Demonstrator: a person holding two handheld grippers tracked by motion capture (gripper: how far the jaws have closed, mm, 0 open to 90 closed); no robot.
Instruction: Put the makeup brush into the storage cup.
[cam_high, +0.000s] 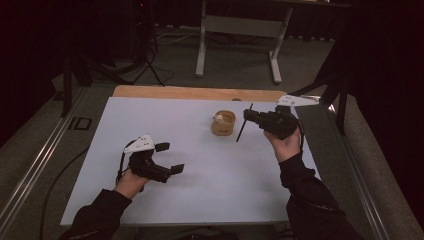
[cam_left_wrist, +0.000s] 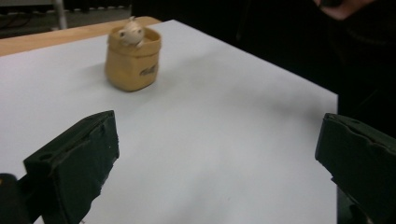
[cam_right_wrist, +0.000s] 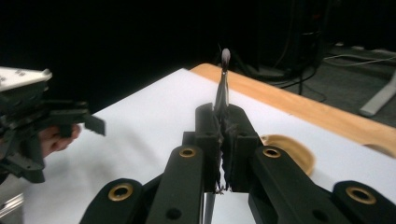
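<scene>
While the right gripper (cam_high: 250, 119) clamps one thin dark stick (cam_high: 244, 123) between closed jaws, the stick stands nearly upright above the white table (cam_high: 165, 200), top tipped slightly away, just right of the single tan pot (cam_high: 223, 123). The left gripper (cam_high: 170, 157) sits well apart, jaws wide open, holding nothing.

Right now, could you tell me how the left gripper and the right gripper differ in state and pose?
The left gripper is open and holds nothing; the right gripper is shut on a thin stick. The left gripper sits near the table's front left part, far from the cup; the right gripper is raised just right of the cup. Both are black, hand-held, with a grey plate on top.
</scene>
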